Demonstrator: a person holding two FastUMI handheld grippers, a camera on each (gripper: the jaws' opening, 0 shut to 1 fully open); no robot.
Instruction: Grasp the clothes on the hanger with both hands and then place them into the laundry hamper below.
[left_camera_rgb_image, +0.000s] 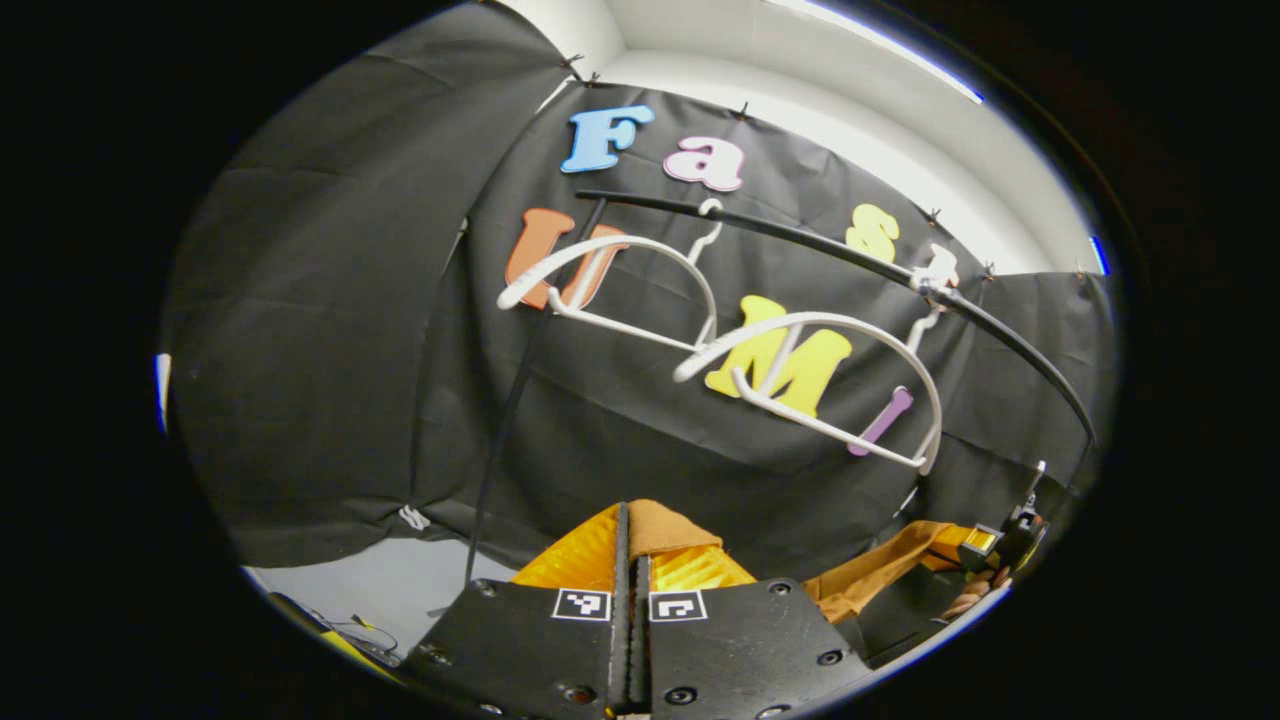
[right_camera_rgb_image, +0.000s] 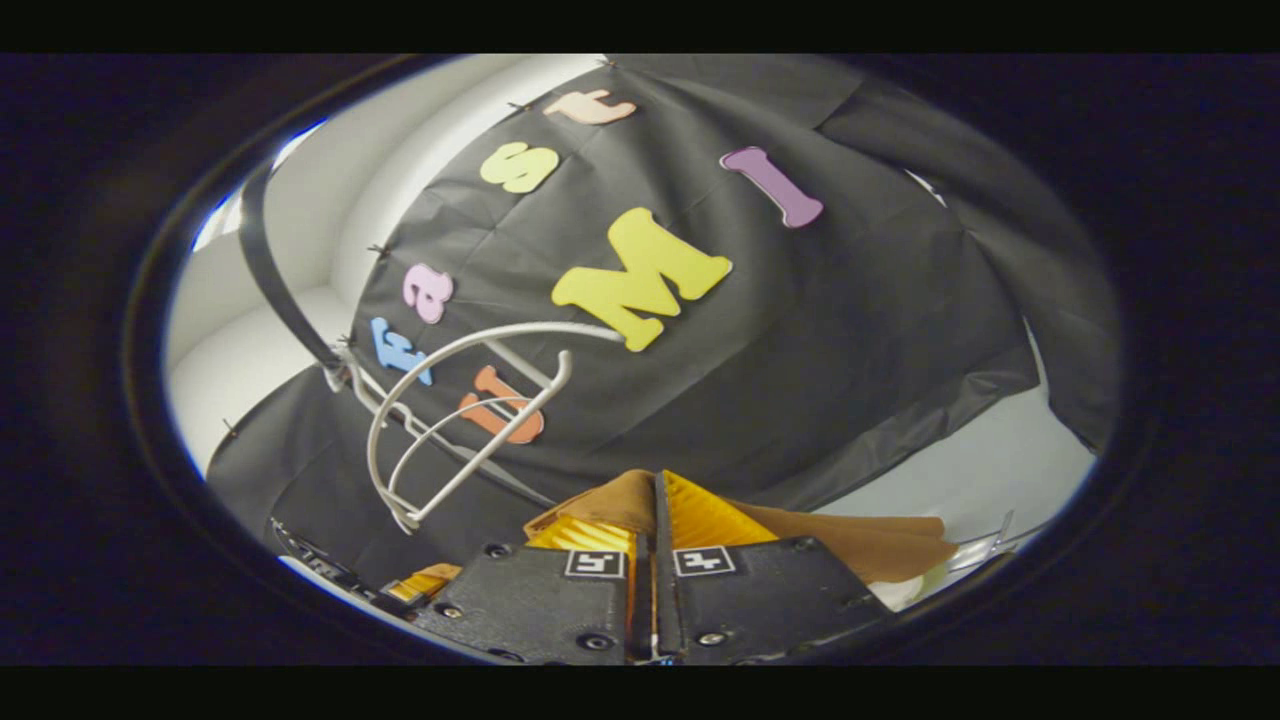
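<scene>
Left gripper view: the left gripper (left_camera_rgb_image: 630, 545) has its two fingers pressed together on a fold of the brown garment (left_camera_rgb_image: 665, 530), which rises between the fingertips. Beyond it, two white hangers (left_camera_rgb_image: 640, 290) hang bare on a dark rail (left_camera_rgb_image: 800, 235) (one nearer, one farther along). The cloth trails to the lower right, where the other gripper and a hand (left_camera_rgb_image: 975, 600) appear at the edge. Right gripper view: the right gripper (right_camera_rgb_image: 655, 510) likewise pinches the brown garment (right_camera_rgb_image: 850, 545), its jaws closed on the fabric, which spreads to the right. White hangers (right_camera_rgb_image: 450, 420) hang at left, well apart from the cloth. The hamper cannot be made out.
</scene>
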